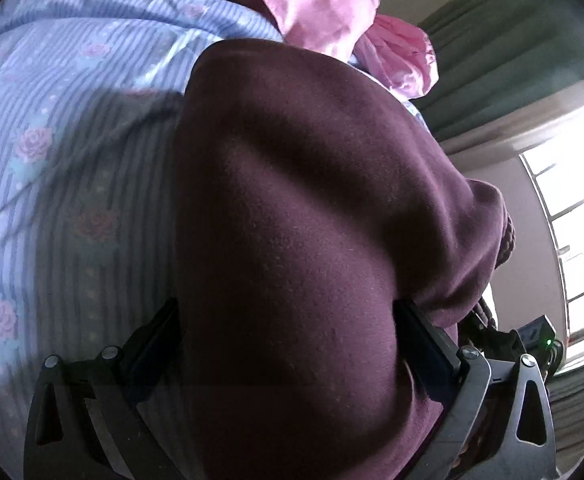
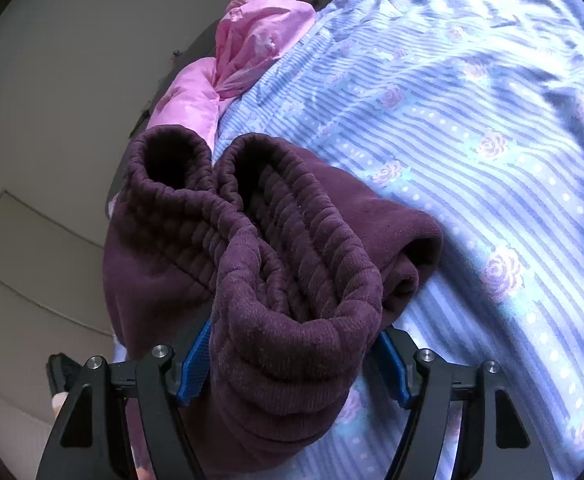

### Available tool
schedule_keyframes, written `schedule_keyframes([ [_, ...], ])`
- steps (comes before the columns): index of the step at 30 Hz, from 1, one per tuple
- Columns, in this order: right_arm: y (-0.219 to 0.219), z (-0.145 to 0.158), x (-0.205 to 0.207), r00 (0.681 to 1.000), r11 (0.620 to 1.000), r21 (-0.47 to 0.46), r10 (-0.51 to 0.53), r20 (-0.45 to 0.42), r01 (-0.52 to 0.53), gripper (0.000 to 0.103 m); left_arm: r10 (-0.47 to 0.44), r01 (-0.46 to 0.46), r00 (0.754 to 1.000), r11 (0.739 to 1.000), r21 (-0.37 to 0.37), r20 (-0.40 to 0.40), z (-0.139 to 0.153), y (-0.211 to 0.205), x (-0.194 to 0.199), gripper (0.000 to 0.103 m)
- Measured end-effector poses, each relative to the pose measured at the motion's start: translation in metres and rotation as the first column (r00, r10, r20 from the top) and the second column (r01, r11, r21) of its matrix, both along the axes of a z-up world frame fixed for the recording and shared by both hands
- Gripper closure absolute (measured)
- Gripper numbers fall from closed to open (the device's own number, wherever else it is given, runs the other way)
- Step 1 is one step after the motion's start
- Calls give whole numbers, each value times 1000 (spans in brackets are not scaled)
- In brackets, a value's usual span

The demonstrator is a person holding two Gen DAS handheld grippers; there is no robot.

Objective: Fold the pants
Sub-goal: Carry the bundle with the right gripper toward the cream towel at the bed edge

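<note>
The dark purple fleece pants (image 1: 312,200) fill the middle of the left wrist view as one thick fold hanging over the bed. My left gripper (image 1: 288,312) is shut on that fold, with cloth packed between both fingers. In the right wrist view the pants' ribbed elastic waistband (image 2: 292,240) is bunched into two loops. My right gripper (image 2: 294,332) is shut on the nearer loop, its blue pads (image 2: 196,360) pressing the thick band from both sides. The rest of the pants trails off to the left, partly hidden.
A blue striped bedsheet with pink roses (image 1: 72,100) (image 2: 472,140) lies under the pants. Crumpled pink bedding (image 1: 324,4) (image 2: 252,40) sits at the bed's far end. A green curtain (image 1: 512,40) and a bright window (image 1: 580,220) are to the right.
</note>
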State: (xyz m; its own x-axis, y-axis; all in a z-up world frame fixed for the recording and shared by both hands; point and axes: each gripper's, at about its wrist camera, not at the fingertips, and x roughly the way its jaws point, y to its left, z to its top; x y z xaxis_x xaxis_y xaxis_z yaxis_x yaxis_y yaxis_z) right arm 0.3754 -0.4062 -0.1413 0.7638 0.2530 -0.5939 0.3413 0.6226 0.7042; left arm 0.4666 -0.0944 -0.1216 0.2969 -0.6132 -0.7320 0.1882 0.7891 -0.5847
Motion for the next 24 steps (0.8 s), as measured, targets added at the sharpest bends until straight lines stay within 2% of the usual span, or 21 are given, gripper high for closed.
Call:
schedule_keyframes([
  [4, 3, 2, -1, 1000, 999, -40, 9, 12, -9, 34, -16, 16, 999, 1000, 14, -47, -2, -3, 4, 0],
  [7, 3, 3, 0, 1000, 999, -36, 13, 4, -13, 34, -14, 15, 996, 1000, 18, -90, 0, -7, 10, 0],
  [8, 3, 5, 0, 1000, 999, -41, 18, 1, -18, 34, -2, 3, 995, 1000, 10, -96, 1, -7, 10, 5],
  [9, 4, 9, 1, 1000, 999, -46, 27, 1, -26, 35, 2, -5, 995, 1000, -22, -99, 3, -6, 10, 24],
  [10, 4, 12, 1, 999, 998, -60, 37, 7, -36, 36, 21, -24, 995, 999, -35, -97, 8, -6, 8, 29],
  [13, 9, 29, 0, 996, 987, -143, 78, 32, -73, 40, 33, -33, 999, 999, 0, -20, 24, -9, 0, 40],
  [16, 15, 42, -6, 992, 973, -211, 110, 56, -96, 42, 42, -43, 999, 999, 18, 32, 35, -9, -8, 45],
  [19, 22, 52, -13, 989, 956, -273, 134, 66, -111, 44, 35, -39, 995, 998, 44, 97, 47, -8, -21, 48],
  [24, 26, 74, -33, 983, 944, -315, 142, 117, -99, 45, 10, -21, 985, 998, 60, 171, 75, -5, -42, 49],
])
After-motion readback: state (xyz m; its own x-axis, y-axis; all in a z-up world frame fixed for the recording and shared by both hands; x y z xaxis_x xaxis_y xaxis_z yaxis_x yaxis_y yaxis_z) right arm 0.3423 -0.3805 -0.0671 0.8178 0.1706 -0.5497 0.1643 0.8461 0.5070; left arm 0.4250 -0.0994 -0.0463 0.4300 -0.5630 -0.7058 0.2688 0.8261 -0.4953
